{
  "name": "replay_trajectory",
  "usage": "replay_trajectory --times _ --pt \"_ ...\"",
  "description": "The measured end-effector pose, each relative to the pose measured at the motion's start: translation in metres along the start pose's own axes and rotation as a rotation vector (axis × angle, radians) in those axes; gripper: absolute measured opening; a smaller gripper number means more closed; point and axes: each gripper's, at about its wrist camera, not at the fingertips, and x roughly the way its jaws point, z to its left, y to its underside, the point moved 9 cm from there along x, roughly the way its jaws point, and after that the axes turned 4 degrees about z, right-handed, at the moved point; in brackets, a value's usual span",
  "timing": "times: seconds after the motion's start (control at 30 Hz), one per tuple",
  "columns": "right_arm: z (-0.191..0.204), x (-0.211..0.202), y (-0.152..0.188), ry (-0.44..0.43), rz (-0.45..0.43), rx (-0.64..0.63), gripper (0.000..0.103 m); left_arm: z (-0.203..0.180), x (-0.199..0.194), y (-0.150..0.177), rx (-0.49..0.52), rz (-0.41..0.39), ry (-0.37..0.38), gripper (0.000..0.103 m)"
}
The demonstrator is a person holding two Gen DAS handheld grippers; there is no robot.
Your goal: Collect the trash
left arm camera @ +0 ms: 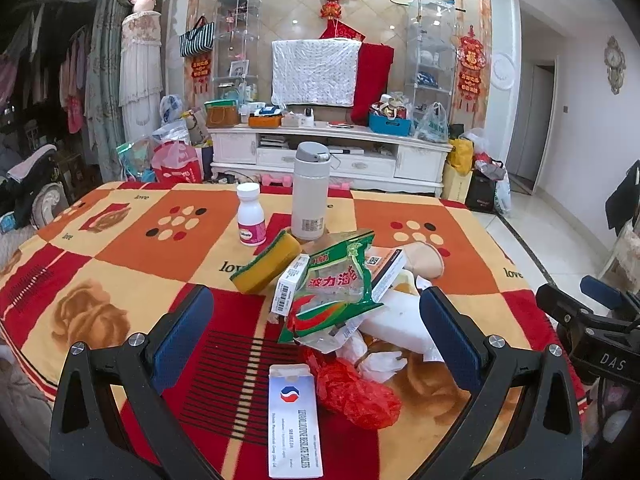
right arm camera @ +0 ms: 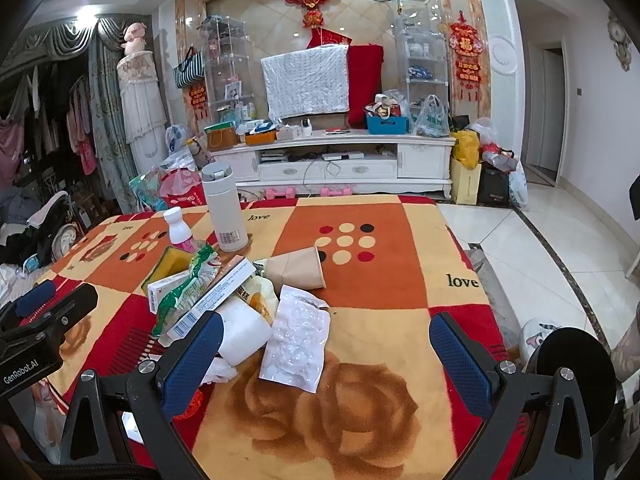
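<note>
A heap of trash lies on the blanket-covered table. In the left wrist view it holds a green snack wrapper, a white carton, a crumpled red plastic bag, white tissue, a small box and a yellow sponge. My left gripper stands open, its fingers on either side of the heap. In the right wrist view a clear plastic pouch, a paper cup on its side and a white roll show. My right gripper is open over the pouch.
A grey thermos and a white pill bottle stand upright behind the heap. The table's right edge drops to a tiled floor. A black round object sits low at the right. A white TV cabinet fills the back.
</note>
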Motion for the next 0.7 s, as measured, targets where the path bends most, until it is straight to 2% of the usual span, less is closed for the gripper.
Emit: replay_trajectory --times 0.33,0.7 --pt "-0.0015 -0.0006 0.0007 0.005 0.003 0.002 0.103 -0.0018 0.0032 0.0051 0.000 0.021 0.016 0.103" --pt "-0.0018 -0.0012 0.0006 0.005 0.003 0.002 0.103 -0.0024 0.0033 0.0070 -0.004 0.008 0.010 0.103"
